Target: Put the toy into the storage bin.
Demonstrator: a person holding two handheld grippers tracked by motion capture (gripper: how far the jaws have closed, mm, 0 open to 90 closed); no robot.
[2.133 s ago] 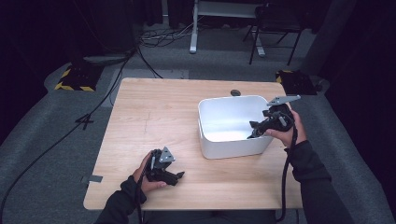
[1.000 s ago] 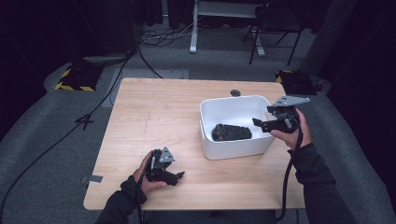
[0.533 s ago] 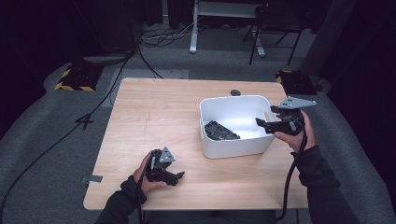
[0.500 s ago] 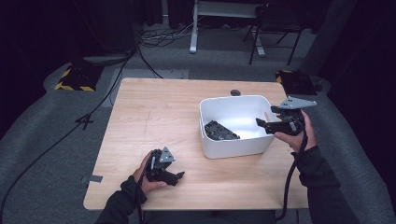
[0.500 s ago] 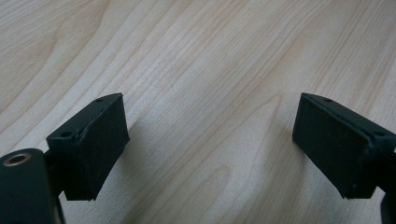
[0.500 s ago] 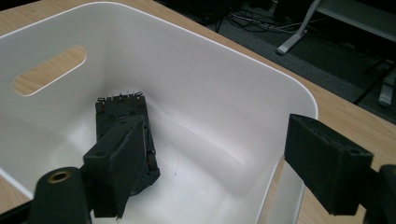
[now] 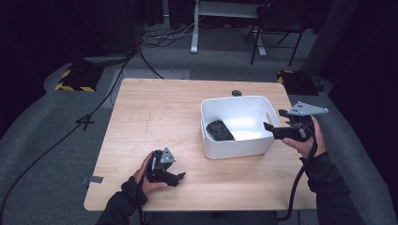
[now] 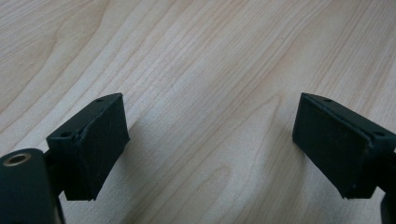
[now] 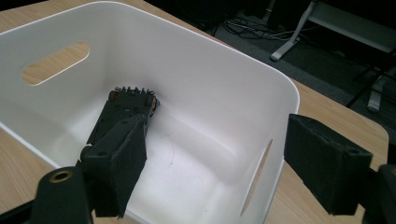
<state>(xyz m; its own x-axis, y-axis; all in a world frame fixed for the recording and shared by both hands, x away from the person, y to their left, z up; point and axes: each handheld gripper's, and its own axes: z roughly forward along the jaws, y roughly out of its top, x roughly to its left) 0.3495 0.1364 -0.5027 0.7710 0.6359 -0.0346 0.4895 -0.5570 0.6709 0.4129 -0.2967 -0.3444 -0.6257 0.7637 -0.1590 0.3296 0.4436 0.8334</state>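
A flat black plastic part point(image 7: 219, 130) lies inside the white rectangular plastic bin point(image 7: 234, 149), leaning against its left wall. The right hand-held gripper point(image 7: 273, 131) hovers at the bin's right rim, jaws spread and empty. The left hand-held gripper point(image 7: 177, 177) rests low over the light wooden table point(image 7: 155, 108) near its front edge, jaws likewise apart, nothing between them.

Right gripper point(image 7: 277, 123) withdrawn from inside white bin point(image 7: 234, 149) to beyond its right rim, fingers empty; black part point(image 7: 219, 130) now lies in bin.
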